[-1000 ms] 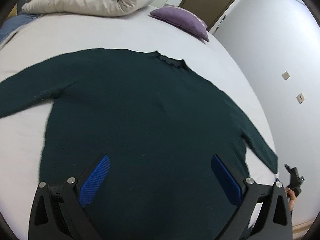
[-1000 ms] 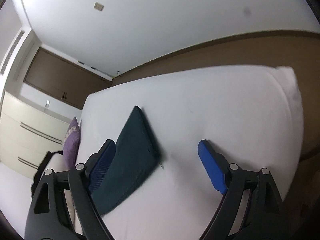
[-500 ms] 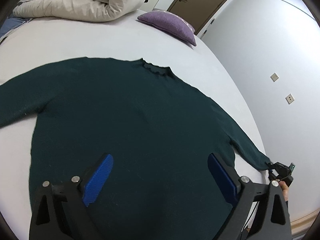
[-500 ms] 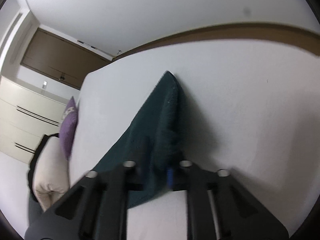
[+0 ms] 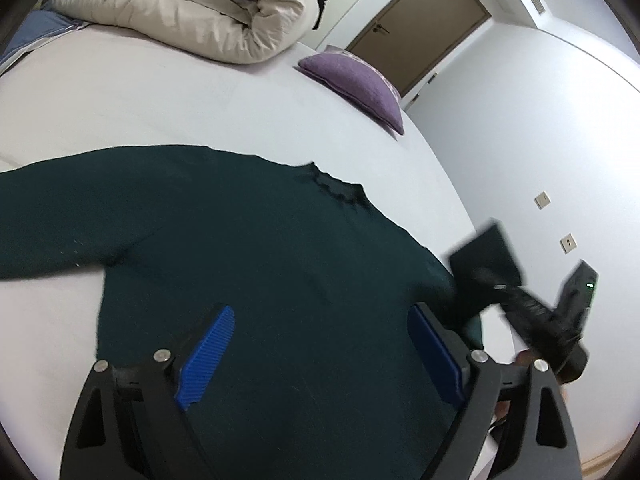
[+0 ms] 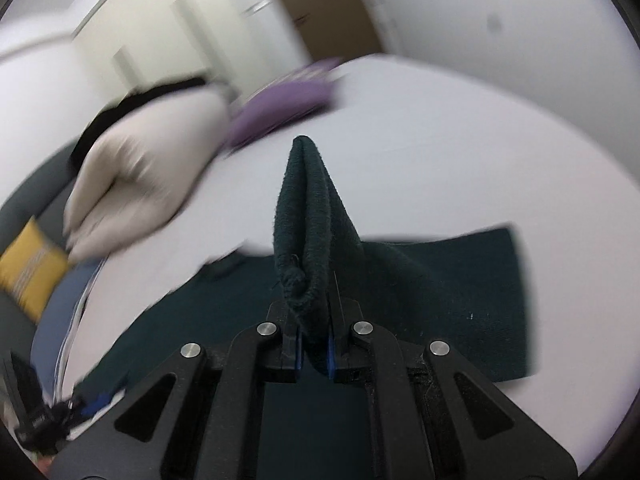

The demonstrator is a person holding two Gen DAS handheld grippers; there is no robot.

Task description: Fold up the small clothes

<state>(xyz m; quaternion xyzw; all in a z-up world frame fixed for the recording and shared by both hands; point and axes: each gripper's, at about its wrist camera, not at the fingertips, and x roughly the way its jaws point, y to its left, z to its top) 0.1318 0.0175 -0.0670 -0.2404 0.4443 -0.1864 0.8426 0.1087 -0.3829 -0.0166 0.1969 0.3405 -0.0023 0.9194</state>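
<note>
A dark green sweater (image 5: pixel 256 248) lies spread flat on the white bed (image 5: pixel 132 104), neck toward the far side. Low over its hem hangs my left gripper (image 5: pixel 320 356); its jaws are closing, and the cloth lies under the blue pads, not pinched by them. My right gripper (image 6: pixel 314 352) is shut on the sweater's sleeve cuff (image 6: pixel 304 220), which stands up from the jaws above the sweater body. In the left wrist view the right gripper (image 5: pixel 500 288) is a blurred shape at the sweater's right side, with the lifted cuff (image 5: pixel 484 256) on it.
A rolled cream duvet (image 5: pixel 192 4) and a purple pillow (image 5: pixel 356 84) lie at the far end of the bed. A brown door (image 5: pixel 420 28) and a white wall with sockets (image 5: pixel 542 200) are to the right. A yellow cushion (image 6: pixel 28 268) shows at far left.
My right gripper closed on the sleeve cuff, rolled, and swung it up and across toward the sweater body. My left gripper shifted a little over the hem and its jaws narrowed slightly.
</note>
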